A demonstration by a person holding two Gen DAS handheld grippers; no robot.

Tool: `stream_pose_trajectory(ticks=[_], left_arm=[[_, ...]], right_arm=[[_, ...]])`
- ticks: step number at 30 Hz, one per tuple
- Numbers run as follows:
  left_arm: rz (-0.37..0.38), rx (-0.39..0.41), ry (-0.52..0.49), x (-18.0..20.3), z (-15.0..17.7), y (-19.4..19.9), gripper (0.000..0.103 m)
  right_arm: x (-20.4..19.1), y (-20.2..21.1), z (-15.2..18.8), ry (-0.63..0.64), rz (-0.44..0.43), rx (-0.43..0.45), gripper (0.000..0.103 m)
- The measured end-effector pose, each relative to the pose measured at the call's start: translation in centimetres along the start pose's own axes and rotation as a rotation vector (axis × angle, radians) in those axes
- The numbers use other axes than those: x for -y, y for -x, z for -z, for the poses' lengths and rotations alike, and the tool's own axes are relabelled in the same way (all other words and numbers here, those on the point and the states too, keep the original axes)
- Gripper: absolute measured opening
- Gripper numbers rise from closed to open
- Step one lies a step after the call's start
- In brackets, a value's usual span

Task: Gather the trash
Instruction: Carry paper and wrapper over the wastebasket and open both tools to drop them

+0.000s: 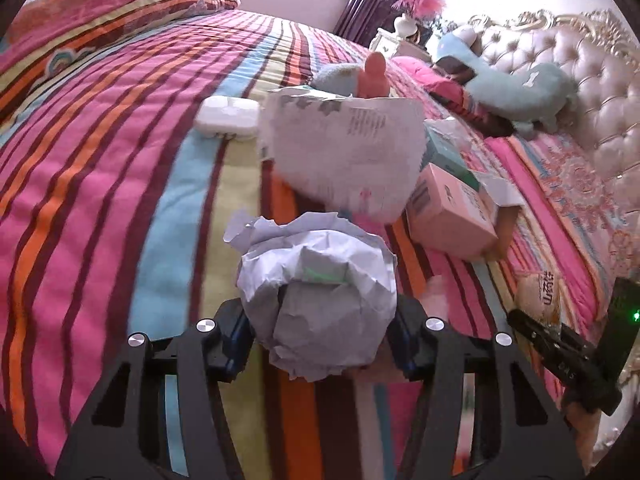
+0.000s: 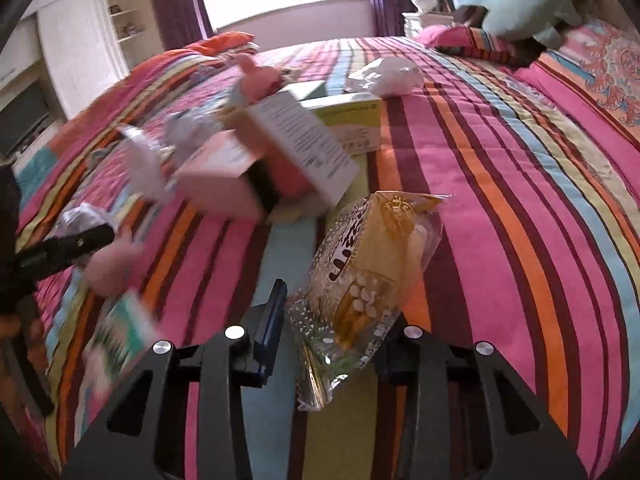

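In the left wrist view my left gripper (image 1: 320, 332) is shut on a crumpled ball of white paper (image 1: 316, 276), with both pads pressed into its sides just above the striped bedcover (image 1: 100, 160). In the right wrist view my right gripper (image 2: 332, 336) is shut on a clear and yellow snack wrapper (image 2: 368, 264), which stands up between the fingers. That wrapper (image 1: 538, 296) and the right gripper (image 1: 536, 332) also show at the right edge of the left wrist view. The left gripper (image 2: 80, 242) shows at the left edge of the right wrist view.
More litter lies ahead on the bed: a pink carton (image 1: 452, 216), a printed white sheet (image 1: 344, 152), a white case (image 1: 226, 116), a green box (image 2: 348, 120) and a white bag (image 2: 384, 74). A teal plush (image 1: 520, 88) lies by the tufted headboard (image 1: 592, 80).
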State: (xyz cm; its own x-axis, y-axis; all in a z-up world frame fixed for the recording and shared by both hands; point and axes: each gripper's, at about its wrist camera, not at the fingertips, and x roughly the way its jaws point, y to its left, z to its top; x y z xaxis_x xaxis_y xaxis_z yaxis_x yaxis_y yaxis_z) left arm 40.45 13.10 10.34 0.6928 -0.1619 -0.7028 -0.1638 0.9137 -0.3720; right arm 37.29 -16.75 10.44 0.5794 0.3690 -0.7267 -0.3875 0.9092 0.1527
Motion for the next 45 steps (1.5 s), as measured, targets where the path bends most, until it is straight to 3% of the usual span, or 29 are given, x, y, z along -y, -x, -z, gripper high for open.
stream_pose_trajectory(ticks=[8,11,16,20,24,27,31,36,38,39,40,45], left_arm=[[0.065,0.093,-0.021,-1.5,5.1,8.8,0.055],[0.101,0.11,-0.071,-1.3,8.7,13.3,0.055],[0.138,0.082,-0.167,-1.1,18.4,20.9,0.055],[0.129,-0.044,-0.196,-1.8,27.8,24.4,0.055],[0.045,-0.222,-0.222,-2.5,35.8,22.4,0.055],[-0.019,-0.353,-0.244,-3.1,40.7,18.8,0.055],[-0.056,-0.467,-0.254,-3.7,43.6,15.7,0.055],[-0.043,-0.536,-0.261,-3.5,44.1,14.3,0.064],[-0.049,-0.538,-0.259,-3.7,43.8,13.9,0.072],[-0.051,-0.536,-0.257,-3.8,43.7,13.9,0.077],[-0.05,-0.535,-0.254,-3.8,43.8,13.9,0.079],[-0.062,-0.533,-0.233,-4.5,44.1,13.8,0.082]], right_arm=[[-3.3,9.0,6.8,0.073,-0.12,0.087,0.036],[-5.0,12.1,9.3,0.108,-0.173,0.103,0.036],[-9.0,17.9,16.7,0.187,-0.277,0.09,0.036],[-12.4,20.4,22.8,0.227,-0.343,0.019,0.036],[-15.0,17.7,29.5,0.245,-0.392,-0.187,0.036],[-16.2,12.7,33.9,0.26,-0.382,-0.37,0.036],[-17.7,9.2,37.0,0.333,-0.347,-0.491,0.036],[-19.0,8.0,37.4,0.357,-0.359,-0.525,0.04],[-19.3,8.0,37.3,0.367,-0.345,-0.519,0.059],[-19.4,7.9,37.2,0.372,-0.329,-0.519,0.08],[-19.5,7.9,37.3,0.373,-0.31,-0.515,0.085],[-19.3,7.6,36.8,0.332,-0.286,-0.52,0.085]])
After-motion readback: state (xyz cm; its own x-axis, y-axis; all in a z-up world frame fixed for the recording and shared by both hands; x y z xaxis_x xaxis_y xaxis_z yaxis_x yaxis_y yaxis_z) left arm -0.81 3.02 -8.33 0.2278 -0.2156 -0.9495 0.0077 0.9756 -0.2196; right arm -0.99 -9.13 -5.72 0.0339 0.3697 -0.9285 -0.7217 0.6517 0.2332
